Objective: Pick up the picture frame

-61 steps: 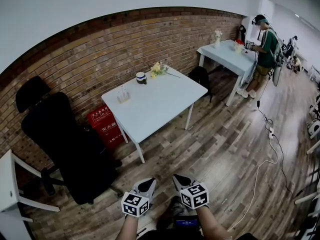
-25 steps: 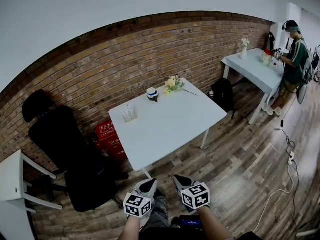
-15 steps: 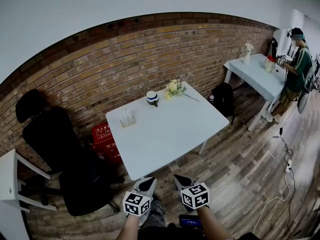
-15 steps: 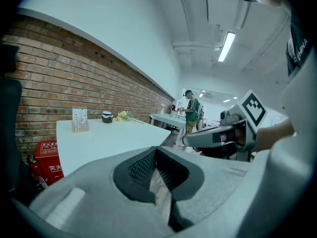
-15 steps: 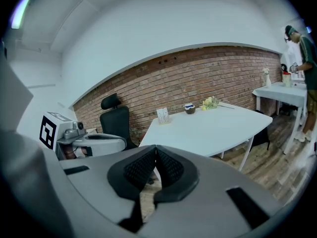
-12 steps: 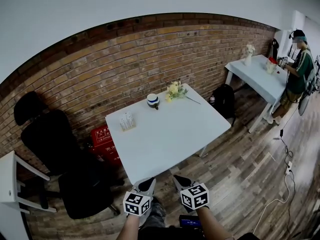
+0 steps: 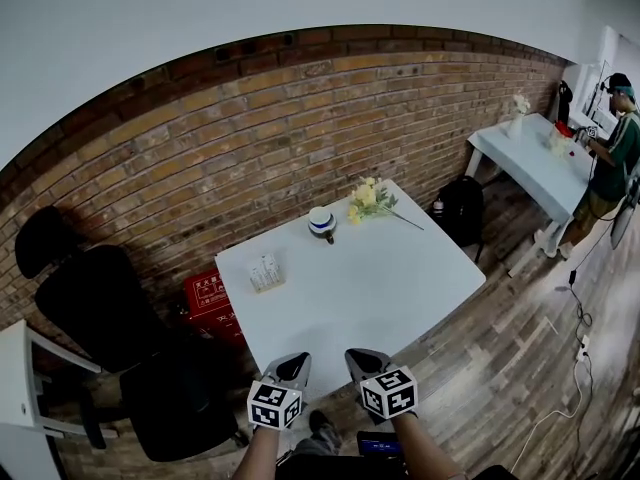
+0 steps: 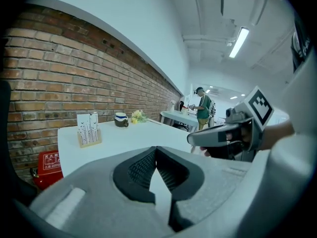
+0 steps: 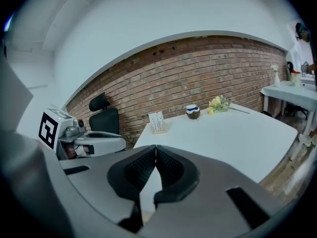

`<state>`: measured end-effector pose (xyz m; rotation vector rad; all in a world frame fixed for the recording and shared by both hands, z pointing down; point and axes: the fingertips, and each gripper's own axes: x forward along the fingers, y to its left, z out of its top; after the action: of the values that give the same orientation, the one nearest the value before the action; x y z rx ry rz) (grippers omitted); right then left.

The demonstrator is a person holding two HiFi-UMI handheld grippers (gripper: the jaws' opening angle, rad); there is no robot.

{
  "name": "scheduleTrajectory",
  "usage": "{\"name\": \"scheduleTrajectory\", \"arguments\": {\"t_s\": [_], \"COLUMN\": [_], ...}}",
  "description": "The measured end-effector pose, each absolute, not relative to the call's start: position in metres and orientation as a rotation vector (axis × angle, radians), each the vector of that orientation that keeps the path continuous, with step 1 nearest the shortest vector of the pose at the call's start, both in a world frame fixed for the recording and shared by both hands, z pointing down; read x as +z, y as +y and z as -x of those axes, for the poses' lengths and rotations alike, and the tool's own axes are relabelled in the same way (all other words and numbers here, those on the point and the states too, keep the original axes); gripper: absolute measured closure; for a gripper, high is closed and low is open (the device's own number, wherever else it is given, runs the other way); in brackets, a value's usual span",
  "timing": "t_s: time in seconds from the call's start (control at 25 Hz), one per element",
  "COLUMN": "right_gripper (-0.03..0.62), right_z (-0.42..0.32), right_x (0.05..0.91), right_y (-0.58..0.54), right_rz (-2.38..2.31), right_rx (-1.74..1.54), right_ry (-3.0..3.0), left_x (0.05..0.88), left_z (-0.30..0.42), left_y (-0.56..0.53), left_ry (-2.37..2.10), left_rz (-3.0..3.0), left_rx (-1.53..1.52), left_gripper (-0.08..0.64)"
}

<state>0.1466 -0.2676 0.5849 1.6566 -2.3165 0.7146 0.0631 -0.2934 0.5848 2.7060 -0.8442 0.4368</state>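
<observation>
Brick wall (image 7: 200,148) backs a white desk (image 7: 400,288). From the head view, the picture frame (image 7: 265,271) stands at the desk's far left, and the left tongs (image 7: 292,366) and right tongs (image 7: 360,360) hover by its near edge. The left gripper view shows the left tongs pressed together, empty. The right gripper view shows the right tongs likewise.

Small pale picture frame (image 7: 265,271), upright, wooden base, far-left on white table (image 7: 385,288)

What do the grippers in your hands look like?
The left gripper and right gripper are light grey, with pointed jaws lined by black ridged pads. Each carries a white cube printed with black square markers. No sleeves show.
</observation>
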Motion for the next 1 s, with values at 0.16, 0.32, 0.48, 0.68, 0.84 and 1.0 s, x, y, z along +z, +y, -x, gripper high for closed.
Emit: {"name": "scheduleTrajectory", "arguments": {"t_s": [0.16, 0.32, 0.48, 0.68, 0.84, 1.0], "right_gripper": [0.583, 0.583, 0.583, 0.583, 0.583, 0.583], "right_z": [-0.132, -0.114, -0.098, -0.083, -0.070, -0.058], "right_x": [0.585, 0.585, 0.590, 0.593, 0.591, 0.579], "right_y": [-0.316, -0.348, -0.367, -0.387, -0.403, -0.422], "right_rz": [-1.632, -1.579, -1.513, -1.417, -1.309, -1.220], "right_rx": [0.716, 0.704, 0.705, 0.697, 0.648, 0.606], "right_ry": [-2.321, -2.333, -2.338, -2.355, -2.386, -2.426], "left_x": [0.585, 0.587, 0.595, 0.603, 0.597, 0.587], "left_z": [-0.052, -0.042, -0.030, -0.012, -0.003, 0.004], "left_y": [-0.341, -0.371, -0.386, -0.402, -0.413, -0.424], "left_ry": [-0.853, -0.862, -0.881, -0.951, -1.022, -1.090], "left_rz": [-2.692, -2.673, -2.635, -2.565, -2.546, -2.531], "left_rx": [0.437, 0.428, 0.423, 0.414, 0.394, 0.369], "left_gripper": [0.548, 0.548, 0.548, 0.548, 0.548, 0.548]}}
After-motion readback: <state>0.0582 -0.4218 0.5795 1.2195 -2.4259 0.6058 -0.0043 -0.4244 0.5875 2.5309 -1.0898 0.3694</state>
